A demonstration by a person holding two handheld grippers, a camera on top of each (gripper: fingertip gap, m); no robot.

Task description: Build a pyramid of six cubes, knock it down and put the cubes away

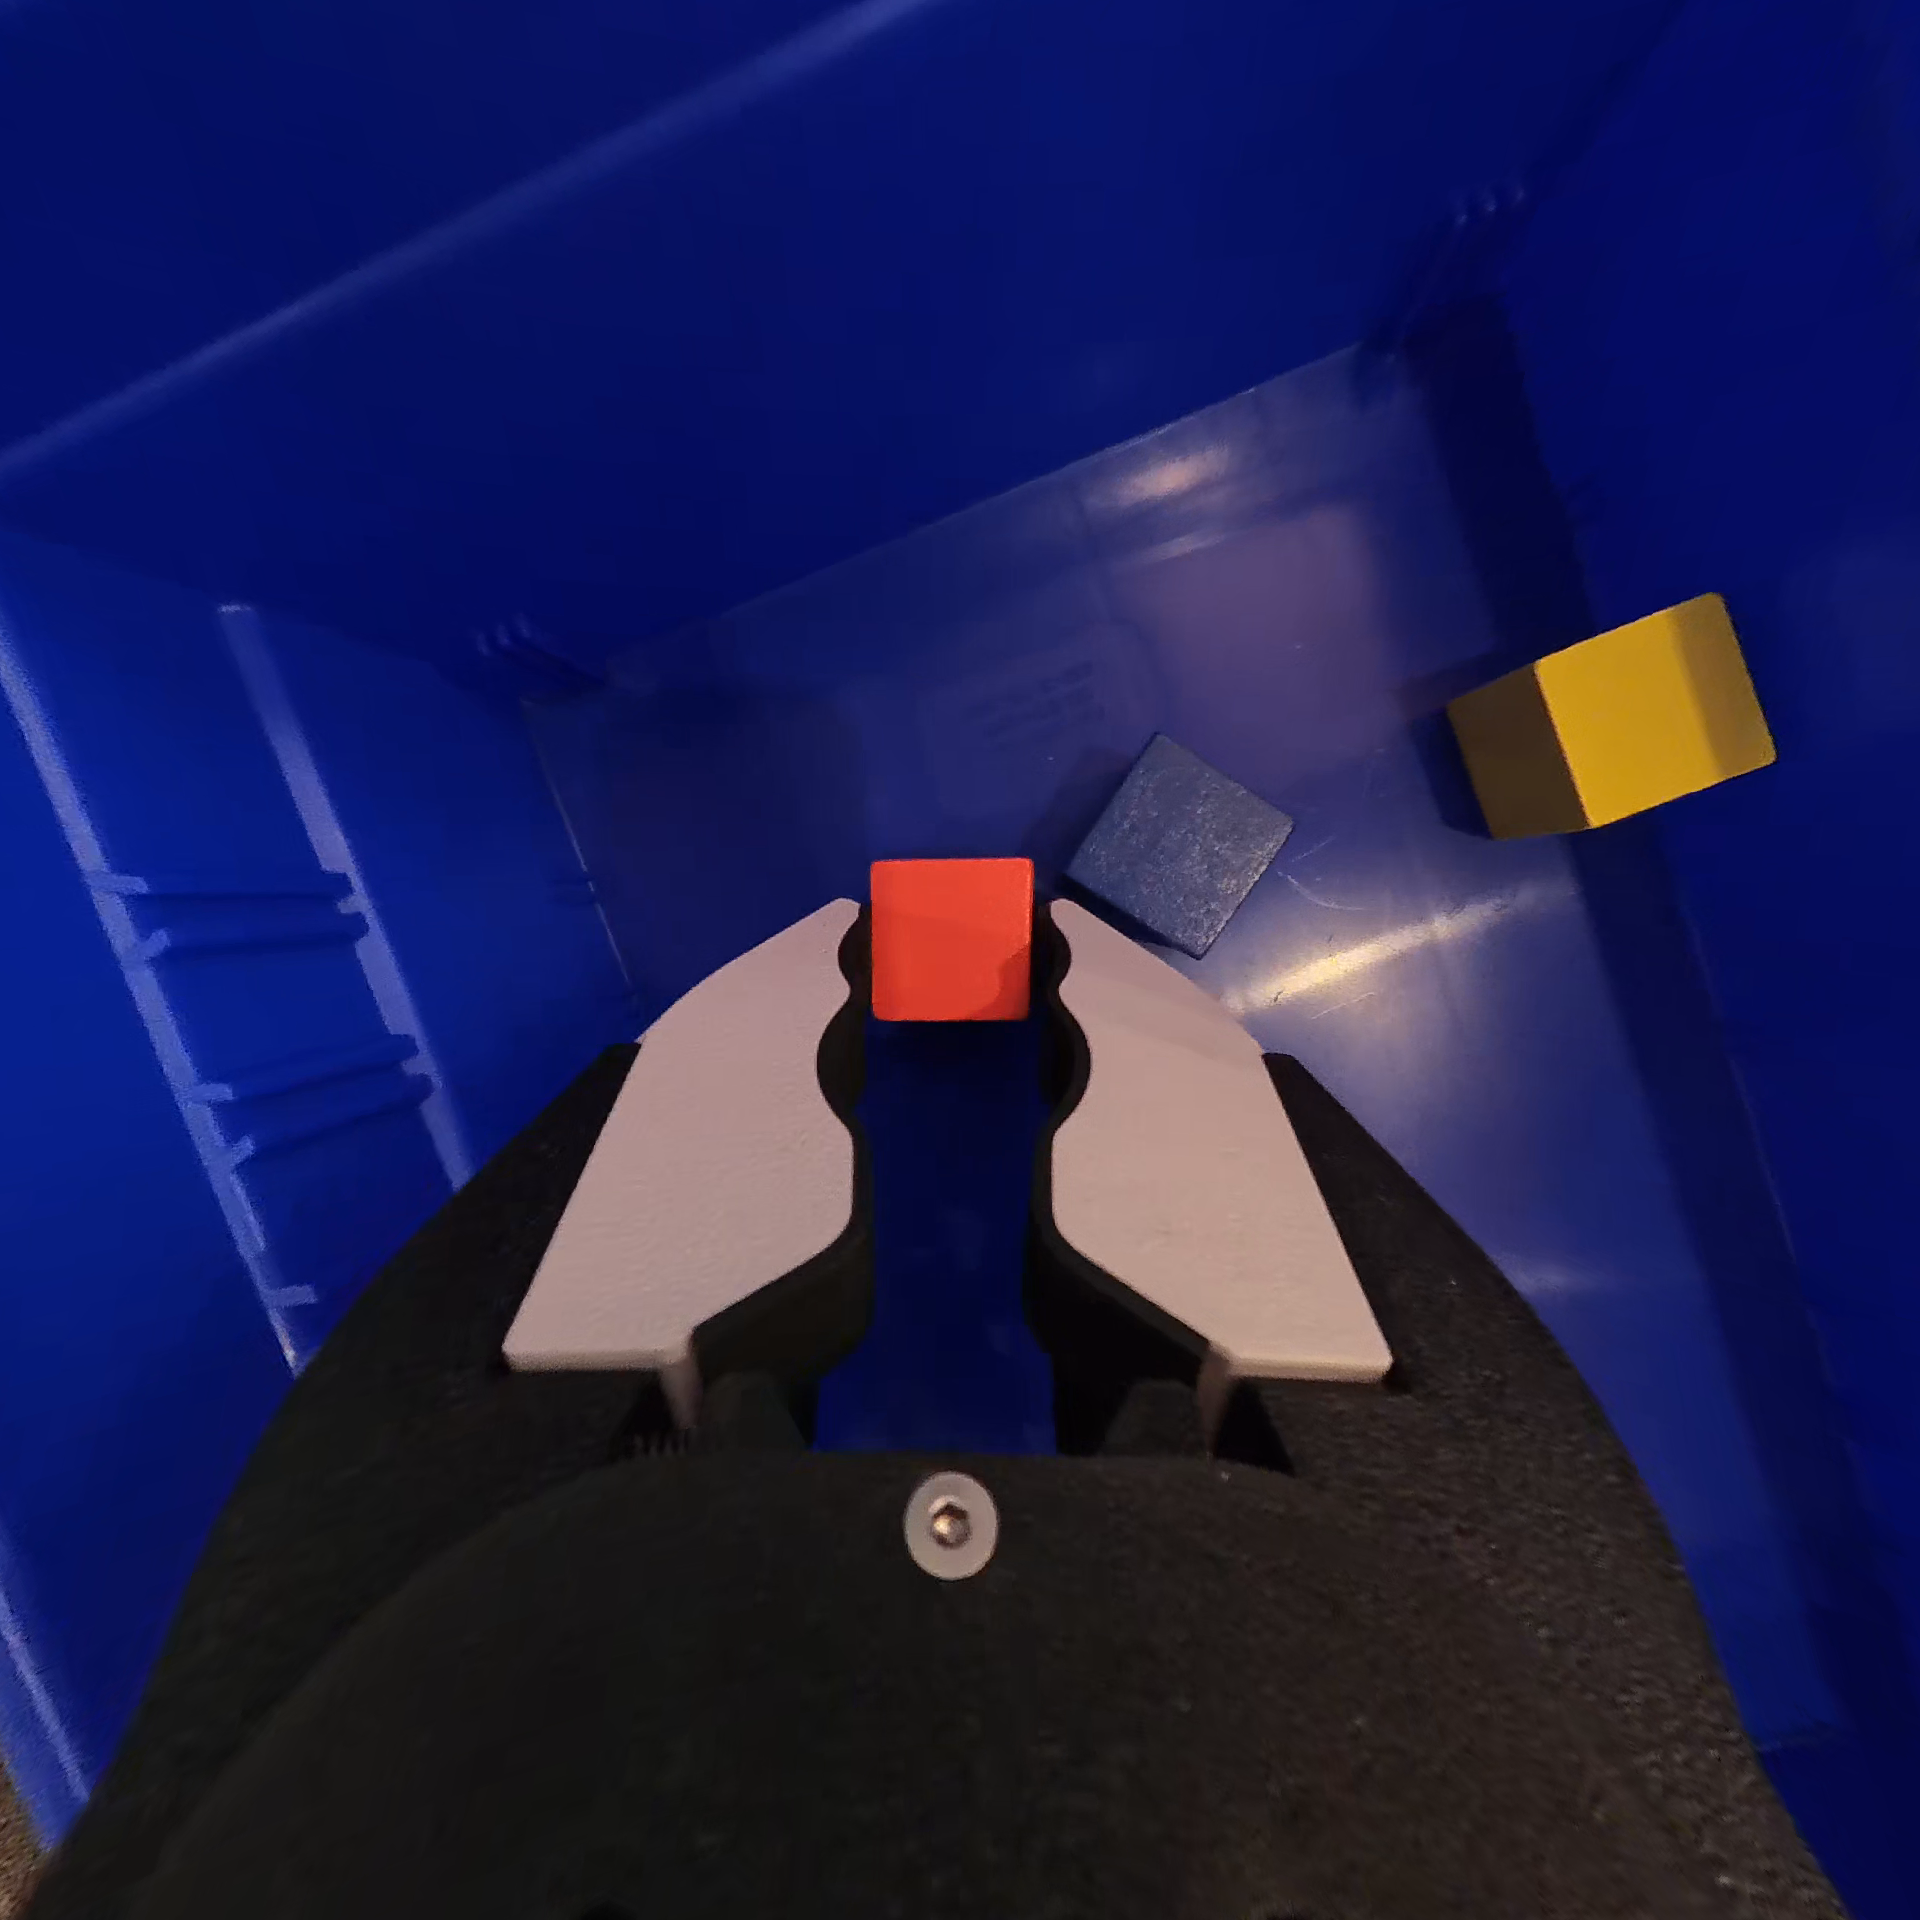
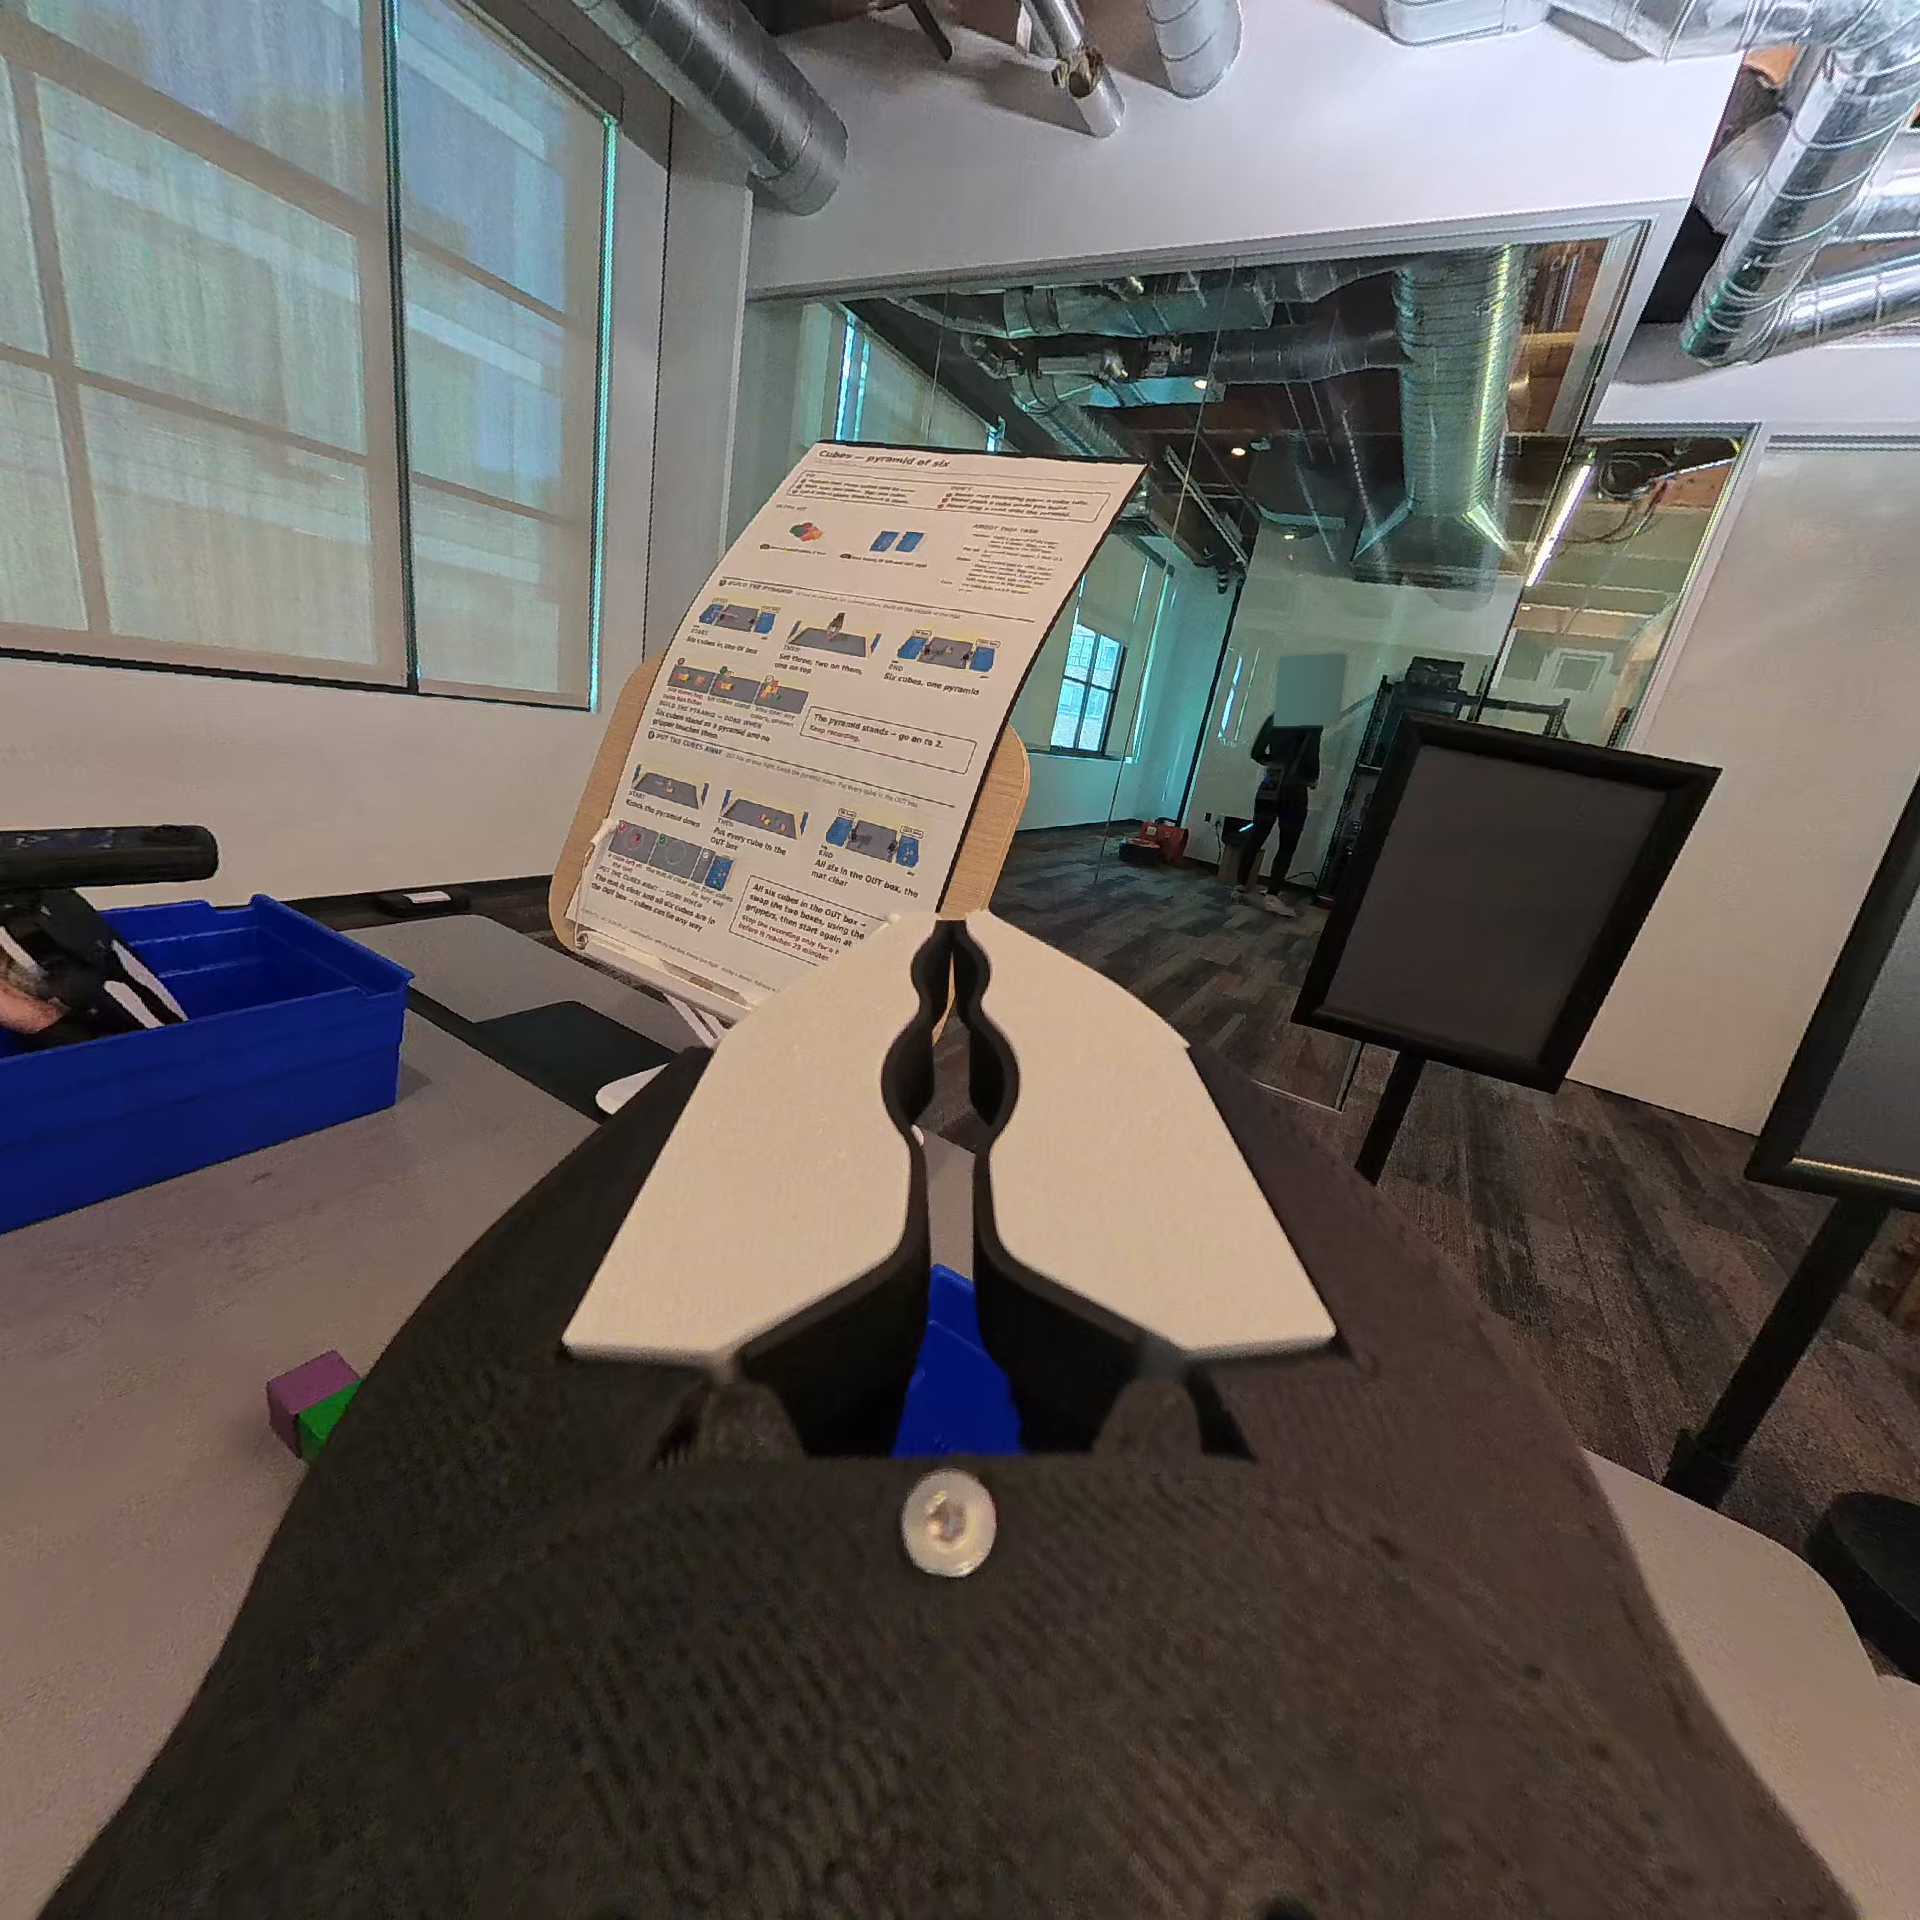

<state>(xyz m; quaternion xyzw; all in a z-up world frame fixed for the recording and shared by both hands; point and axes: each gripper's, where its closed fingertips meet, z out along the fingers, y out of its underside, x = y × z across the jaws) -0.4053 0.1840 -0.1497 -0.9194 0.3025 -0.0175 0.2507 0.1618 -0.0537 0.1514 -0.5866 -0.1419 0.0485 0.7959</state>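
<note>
The left gripper clamps a red cube inside the blue bin. On the bin's floor, a blue cube lies just right of the red one, a yellow cube farther right by the wall. The right gripper is closed, empty, above the table.

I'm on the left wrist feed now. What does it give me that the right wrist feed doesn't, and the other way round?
Left wrist only: the left claw shut on a red cube inside the blue bin, with a blue cube and a yellow cube on the bin floor.

Right wrist only: the shut, empty right claw, a purple cube and a green cube touching on the grey table, and the propped instruction sheet.

Shared: the blue bin and the left claw reaching into it.
</note>
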